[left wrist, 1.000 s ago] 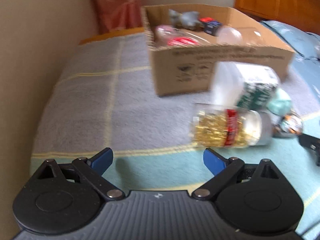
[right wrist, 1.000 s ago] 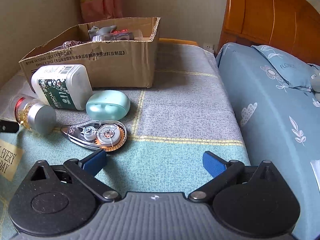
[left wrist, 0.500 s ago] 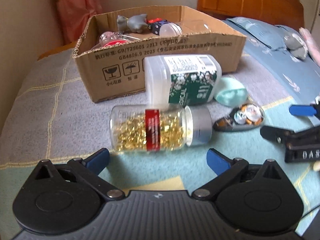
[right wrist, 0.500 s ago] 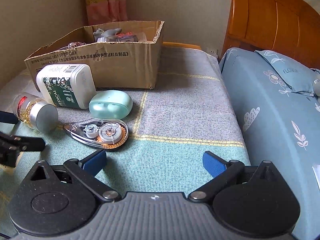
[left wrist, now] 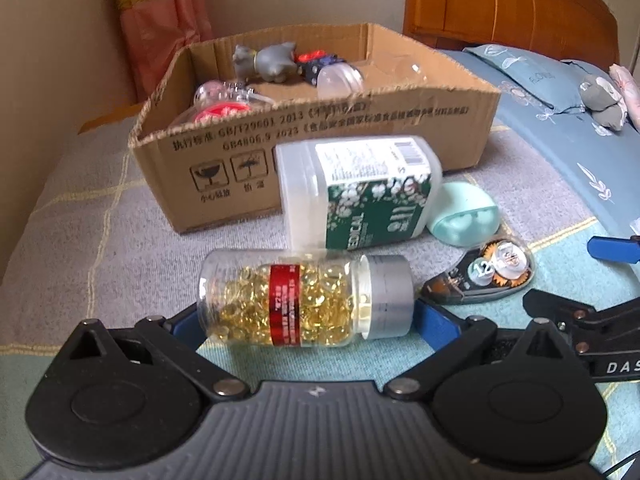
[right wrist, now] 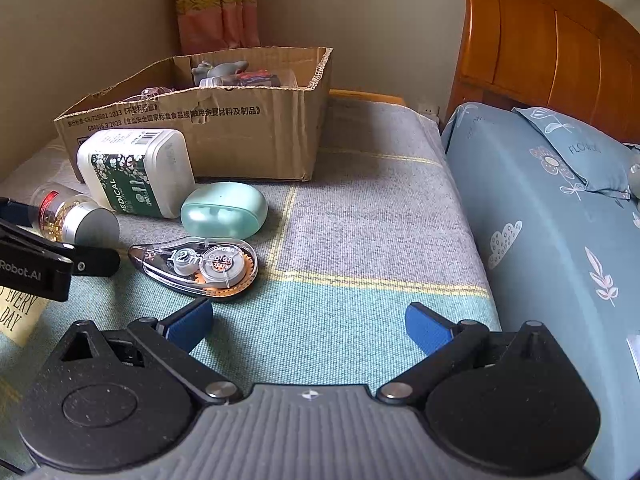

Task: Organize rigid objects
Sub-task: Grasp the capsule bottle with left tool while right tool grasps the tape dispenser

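Status: partly complete. The cardboard box (left wrist: 320, 140) stands on the bed blanket (right wrist: 360, 216) toward the back left and already holds several items: a clear container with a red label (left wrist: 218, 106), a grey animal figure (left wrist: 266, 62), a dark object with red parts (left wrist: 316, 65) and a clear rounded capsule (left wrist: 340, 77).

Four items remain outside the box, on the blanket in front of it. From left to right:

1. Clear bottle of golden capsules (left wrist: 304, 304), lying on its side, grey cap pointing right.
2. White bottle with green label (left wrist: 360, 192), on its side, just behind the capsule bottle and close to the box wall.
3. Mint-green oval case (right wrist: 224, 210), beside the white bottle.
4. Correction tape dispenser (right wrist: 196, 266), in front of the case.

Left claw (left wrist: 306, 326): jaws have just been opening and stand fully spread. The capsule bottle lies lengthwise between the blue pads; no grip is made.

Right claw (right wrist: 308, 324): jaws wide apart, holding nothing, over bare blanket to the right of the dispenser.

Judgement: the capsule bottle is the item in hand; three more follow.
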Tool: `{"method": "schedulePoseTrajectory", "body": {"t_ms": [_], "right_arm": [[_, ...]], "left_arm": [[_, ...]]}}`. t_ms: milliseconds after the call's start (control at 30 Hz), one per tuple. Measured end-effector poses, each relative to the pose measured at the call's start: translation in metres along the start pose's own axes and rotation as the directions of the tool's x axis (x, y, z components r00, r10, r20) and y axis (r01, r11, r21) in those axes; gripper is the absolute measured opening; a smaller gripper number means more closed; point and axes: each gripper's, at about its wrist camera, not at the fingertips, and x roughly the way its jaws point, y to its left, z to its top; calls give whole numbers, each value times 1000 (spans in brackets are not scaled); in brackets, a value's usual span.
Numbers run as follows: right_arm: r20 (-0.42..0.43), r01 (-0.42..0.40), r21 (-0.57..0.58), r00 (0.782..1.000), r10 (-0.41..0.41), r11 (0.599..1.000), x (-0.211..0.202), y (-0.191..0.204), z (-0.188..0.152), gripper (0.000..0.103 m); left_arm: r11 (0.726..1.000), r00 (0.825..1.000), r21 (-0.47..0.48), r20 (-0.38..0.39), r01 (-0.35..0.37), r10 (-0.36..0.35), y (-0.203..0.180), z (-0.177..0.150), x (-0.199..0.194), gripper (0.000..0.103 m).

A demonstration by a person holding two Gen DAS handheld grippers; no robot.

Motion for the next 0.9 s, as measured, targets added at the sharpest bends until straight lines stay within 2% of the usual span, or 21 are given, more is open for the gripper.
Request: {"method": "schedulePoseTrajectory", "body": {"t_ms": [100, 200, 300, 367, 433, 667, 900], "right_arm": [[-2, 0, 0, 1000, 0, 1000, 0, -1, 0, 103], [-3, 0, 1, 1000, 0, 1000, 1, -1, 0, 103], [-3, 0, 1, 1000, 0, 1000, 1, -2, 1, 103], [-5, 2, 1, 1000, -2, 1000, 1, -1, 1, 103], [-8, -1, 0, 1000, 1, 1000, 1, 0, 1, 103], [-26, -74, -68, 997, 72, 995, 2, 31, 5, 103], [-27, -78, -73, 997, 76, 994, 11, 61, 17, 103]], "left_arm": [[1000, 999, 4, 28, 16, -16, 1, 2, -5, 102], [1000, 999, -24, 51, 2, -1, 6, 4, -6, 102], [998, 998, -49, 54, 41, -38, 12, 6, -7, 100], [998, 998, -49, 52, 45, -42, 14, 6, -6, 94], [997, 998, -53, 49, 54, -51, 16, 7, -7, 93], [996, 999, -84, 42, -7, 11, 31, 4, -10, 93], [994, 999, -101, 37, -31, 35, 48, 0, -14, 93]]}}
